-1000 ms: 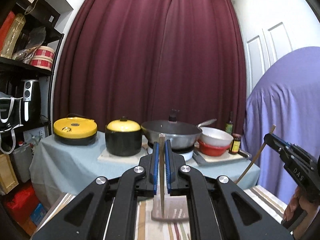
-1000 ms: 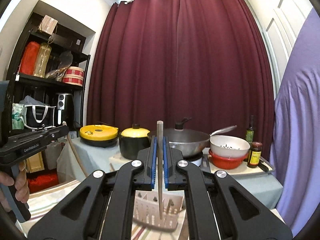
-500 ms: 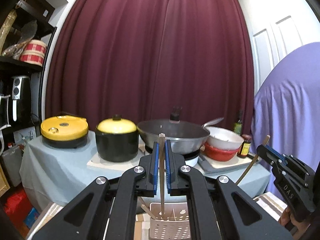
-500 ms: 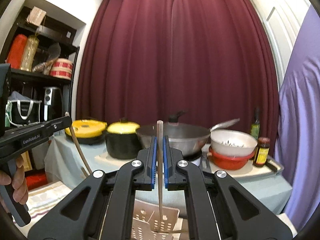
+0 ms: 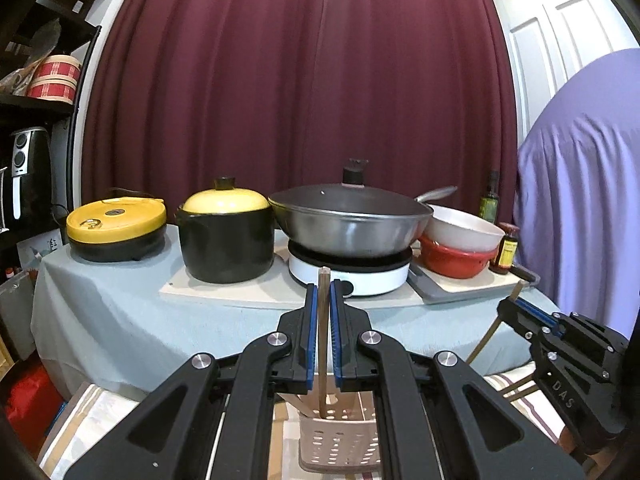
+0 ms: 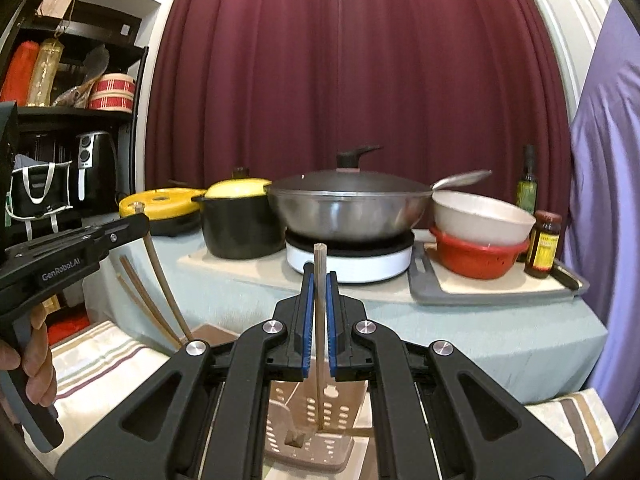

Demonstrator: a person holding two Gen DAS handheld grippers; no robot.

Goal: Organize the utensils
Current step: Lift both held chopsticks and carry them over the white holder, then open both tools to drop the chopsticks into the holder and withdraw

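Chopsticks go upright into a perforated holder as a person works a handheld gripper in each hand over a striped cloth (image 6: 100, 356). The left gripper (image 5: 323, 292) has its blue-padded jaws drawn narrow around a single wooden chopstick (image 5: 322, 344), held vertical so its lower end drops straight into the beige utensil caddy (image 5: 340, 440) below; the stick's tip appears to be inside the caddy already, though whether it rests on the bottom cannot be told. The right gripper (image 6: 318, 280) carries a second chopstick (image 6: 319, 320) the same way, jaws close on either side of it, its lower end reaching into the same caddy, where other sticks already lean against the wall. In the left view a sliver of daylight shows between pads and stick, so the grip may be light or just easing off; that is a judgement, not a certainty. Holding each stick near its upper half and plumb keeps it clear of the slotted sides and lets it slide down on release. Behind, on a cloth-covered table (image 5: 120, 320), stand a black pot with a yellow lid (image 5: 226, 232), a lidded wok (image 5: 352, 220) on a white burner, and stacked bowls (image 5: 460, 244), all well apart from the work. The step in hand looks like the final lowering before letting go.
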